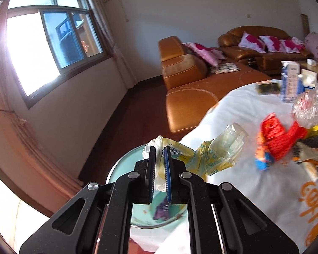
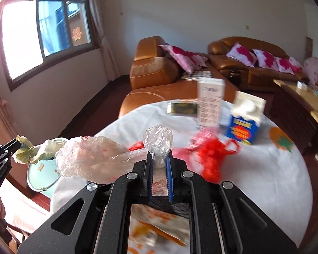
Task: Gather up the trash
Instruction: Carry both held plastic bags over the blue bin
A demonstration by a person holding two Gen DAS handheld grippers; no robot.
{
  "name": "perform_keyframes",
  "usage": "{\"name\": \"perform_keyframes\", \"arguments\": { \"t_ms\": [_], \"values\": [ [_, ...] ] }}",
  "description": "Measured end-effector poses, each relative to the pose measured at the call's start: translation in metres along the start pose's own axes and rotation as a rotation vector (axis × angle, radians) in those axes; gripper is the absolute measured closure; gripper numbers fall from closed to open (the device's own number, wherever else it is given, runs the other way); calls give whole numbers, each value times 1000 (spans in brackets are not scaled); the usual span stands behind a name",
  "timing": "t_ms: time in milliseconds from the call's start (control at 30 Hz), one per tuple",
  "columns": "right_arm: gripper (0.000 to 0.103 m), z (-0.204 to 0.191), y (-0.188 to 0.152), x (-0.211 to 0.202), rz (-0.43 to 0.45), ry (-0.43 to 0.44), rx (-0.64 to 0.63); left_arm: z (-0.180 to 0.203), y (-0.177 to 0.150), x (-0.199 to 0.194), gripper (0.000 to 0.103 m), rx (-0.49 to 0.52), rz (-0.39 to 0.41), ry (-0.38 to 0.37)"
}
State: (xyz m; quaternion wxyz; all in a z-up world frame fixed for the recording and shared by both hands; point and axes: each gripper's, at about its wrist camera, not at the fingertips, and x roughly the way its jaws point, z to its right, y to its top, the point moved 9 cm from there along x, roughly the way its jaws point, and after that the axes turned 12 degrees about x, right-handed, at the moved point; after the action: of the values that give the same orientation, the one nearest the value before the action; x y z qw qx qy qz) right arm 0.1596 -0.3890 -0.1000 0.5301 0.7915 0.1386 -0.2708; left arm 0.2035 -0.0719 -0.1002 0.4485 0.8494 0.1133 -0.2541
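Left wrist: left gripper (image 1: 160, 163) clamps a yellowish plastic bag (image 1: 212, 150) above the teal bin (image 1: 125, 165). Right wrist: right gripper (image 2: 160, 165) pinches a clear plastic bag (image 2: 99, 158) over the white tablecloth (image 2: 254, 169). Beyond: red wrapper (image 2: 212, 156), blue carton (image 2: 243, 122), then brown sofa (image 2: 159, 72).

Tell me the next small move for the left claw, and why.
Probably open the left claw: it is shut on the yellow bag and sits right above the teal bin, so the bag should fall in.
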Motion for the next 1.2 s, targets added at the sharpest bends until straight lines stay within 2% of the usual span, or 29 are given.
{"name": "perform_keyframes", "arguments": {
  "t_ms": [233, 533, 833, 1200],
  "values": [
    [92, -66, -1, 36, -20, 23, -91, -36, -25, 21, 95, -28, -48, 68],
    [92, -126, -14, 72, -51, 51, -165, -68, -50, 39, 95, -59, -100, 128],
    [92, -163, -24, 98, -76, 68, -215, -80, -65, 51, 95, -77, -131, 145],
    [92, -184, -34, 116, -100, 72, -254, -90, -75, 57, 95, -82, -158, 166]
  ]
}}
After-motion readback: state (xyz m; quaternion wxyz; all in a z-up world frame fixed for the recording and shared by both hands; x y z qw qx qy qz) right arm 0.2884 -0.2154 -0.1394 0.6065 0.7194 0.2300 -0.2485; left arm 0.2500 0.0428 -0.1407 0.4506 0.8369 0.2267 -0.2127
